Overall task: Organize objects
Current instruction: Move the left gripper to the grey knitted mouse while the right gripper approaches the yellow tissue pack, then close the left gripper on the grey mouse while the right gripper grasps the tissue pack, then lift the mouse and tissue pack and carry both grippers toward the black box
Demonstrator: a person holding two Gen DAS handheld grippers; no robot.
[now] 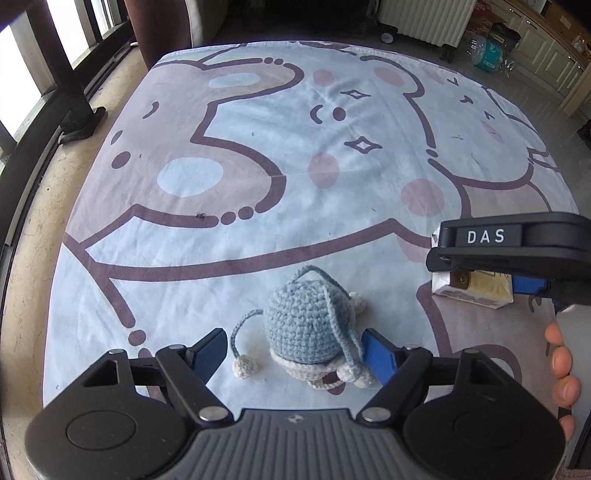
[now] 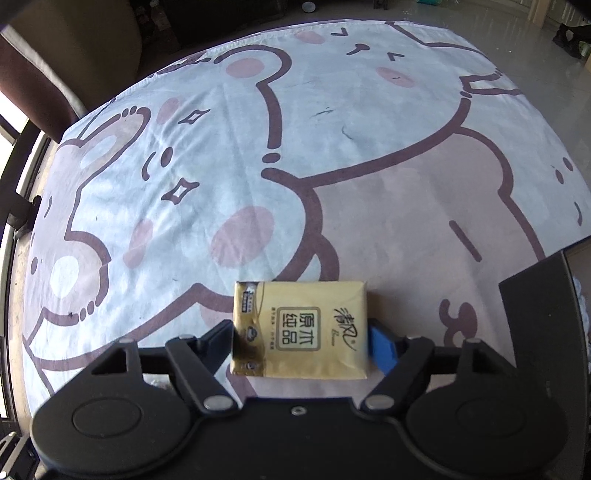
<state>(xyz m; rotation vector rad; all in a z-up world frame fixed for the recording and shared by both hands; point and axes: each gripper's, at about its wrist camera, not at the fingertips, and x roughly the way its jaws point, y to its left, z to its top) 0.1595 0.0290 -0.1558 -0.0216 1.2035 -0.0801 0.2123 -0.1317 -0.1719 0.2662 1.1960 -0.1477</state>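
A blue crochet toy (image 1: 303,325) with a white base and dangling cords lies on the cartoon-print cloth (image 1: 258,166). My left gripper (image 1: 293,350) stands open around it: the blue right pad (image 1: 376,356) touches the toy's side, while the left pad is a gap away. A yellow tissue pack (image 2: 314,332) lies flat on the cloth (image 2: 258,147). My right gripper (image 2: 299,343) is shut on it, a pad against each short side. The left wrist view also shows that pack (image 1: 480,291) under the other gripper's black body.
A person's hand (image 1: 561,365) grips the right tool. A window rail (image 1: 74,92) runs along the left, past the cloth's edge. A white radiator (image 1: 424,18) and bags stand on the floor beyond. A dark flat object (image 2: 535,314) sits at the right.
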